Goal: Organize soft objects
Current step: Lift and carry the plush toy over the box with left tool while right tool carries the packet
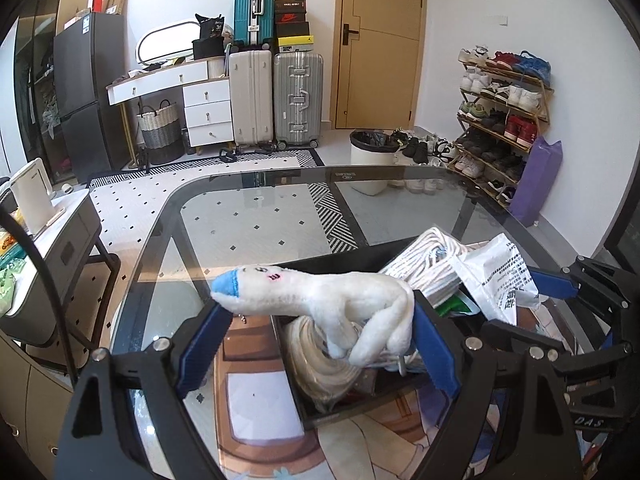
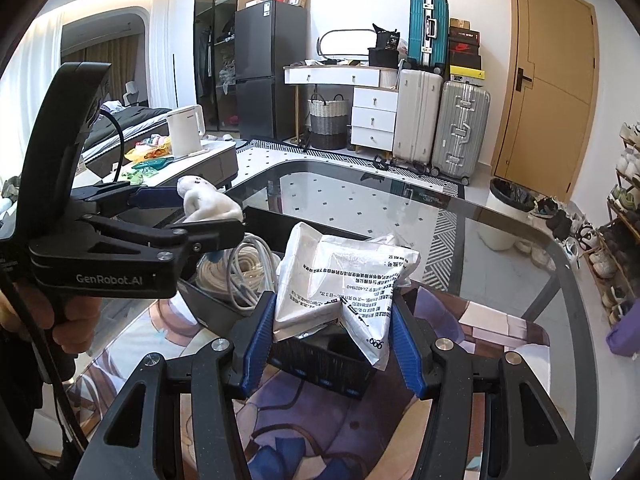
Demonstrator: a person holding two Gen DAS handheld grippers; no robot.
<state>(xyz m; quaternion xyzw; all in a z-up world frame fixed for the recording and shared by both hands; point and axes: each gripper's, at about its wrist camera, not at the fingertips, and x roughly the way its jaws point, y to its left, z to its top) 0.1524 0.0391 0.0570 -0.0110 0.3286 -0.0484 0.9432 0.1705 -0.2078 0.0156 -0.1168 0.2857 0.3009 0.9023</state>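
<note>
In the left wrist view, the left gripper (image 1: pixel 316 320) has its blue fingers (image 1: pixel 202 350) spread wide, with a white plush toy (image 1: pixel 320 300) lying crosswise between them. The toy's blue-tipped head rests over the left pad and its body presses the right pad, so it spans the whole gap and is held. It hangs above a black bin (image 1: pixel 340 404) on the glass tabletop (image 1: pixel 248 220), toward the near edge. In the bin lie a coil of white cord (image 1: pixel 416 260) and a pale bundle (image 1: pixel 316 360). At the right, the right gripper (image 1: pixel 556 284) carries a white pouch (image 1: pixel 496 276) over the bin.

In the right wrist view, the right gripper (image 2: pixel 332 344) is about half open, its blue pads (image 2: pixel 256 352) pressed on both sides of the crumpled pouch (image 2: pixel 340 280), gripping it above the bin (image 2: pixel 328 364). At the left, a hand (image 2: pixel 68 320) holds the left gripper (image 2: pixel 196 208), with the toy (image 2: pixel 208 200) between its fingers over the bin's far side, beside the cord (image 2: pixel 240 268).
</note>
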